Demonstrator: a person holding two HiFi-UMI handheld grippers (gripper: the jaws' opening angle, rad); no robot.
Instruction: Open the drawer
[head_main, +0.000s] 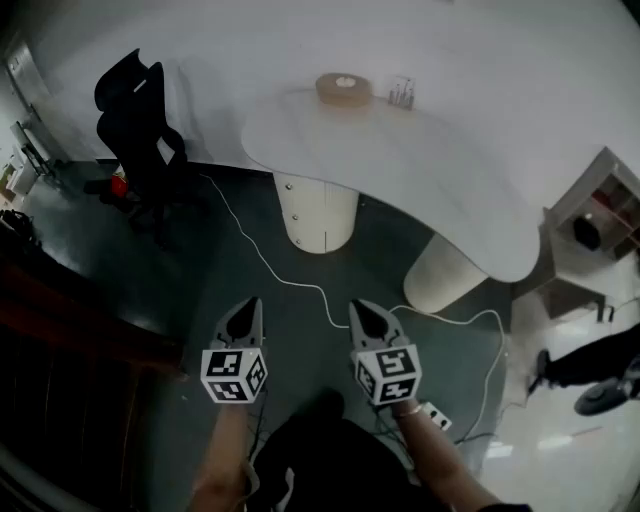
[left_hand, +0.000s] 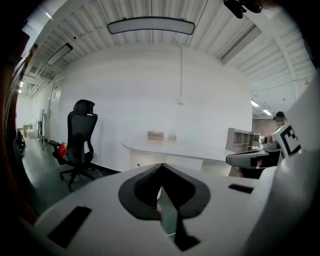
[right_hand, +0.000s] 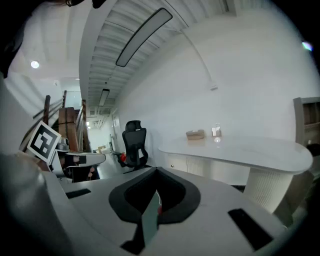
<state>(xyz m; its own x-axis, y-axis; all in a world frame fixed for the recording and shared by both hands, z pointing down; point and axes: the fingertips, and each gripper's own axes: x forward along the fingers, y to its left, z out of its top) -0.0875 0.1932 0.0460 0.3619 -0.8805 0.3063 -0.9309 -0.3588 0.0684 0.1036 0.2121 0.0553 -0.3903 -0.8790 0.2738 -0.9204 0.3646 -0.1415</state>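
— Two grippers, both with jaws pressed together and nothing between them. In our head view the left gripper (head_main: 255, 301) and the right gripper (head_main: 356, 304) hang side by side over the dark floor (head_main: 300, 340).
— And the drawer pedestal (head_main: 316, 215)?
— We see it under the white desk (head_main: 400, 170), well apart from both tips, with its small knobs facing us. Our gripper views show it too, from low down beneath the desk edge.
— What do we get only from above?
— The white cable (head_main: 285, 283) snaking across the floor, and our forearms behind the marker cubes.
— And only from the grippers?
— The long ceiling light (left_hand: 151, 25), and each view catches the other gripper's cube at its edge. The office chair (head_main: 135, 120) and the tan box (head_main: 342, 88) on the desk show in all three.
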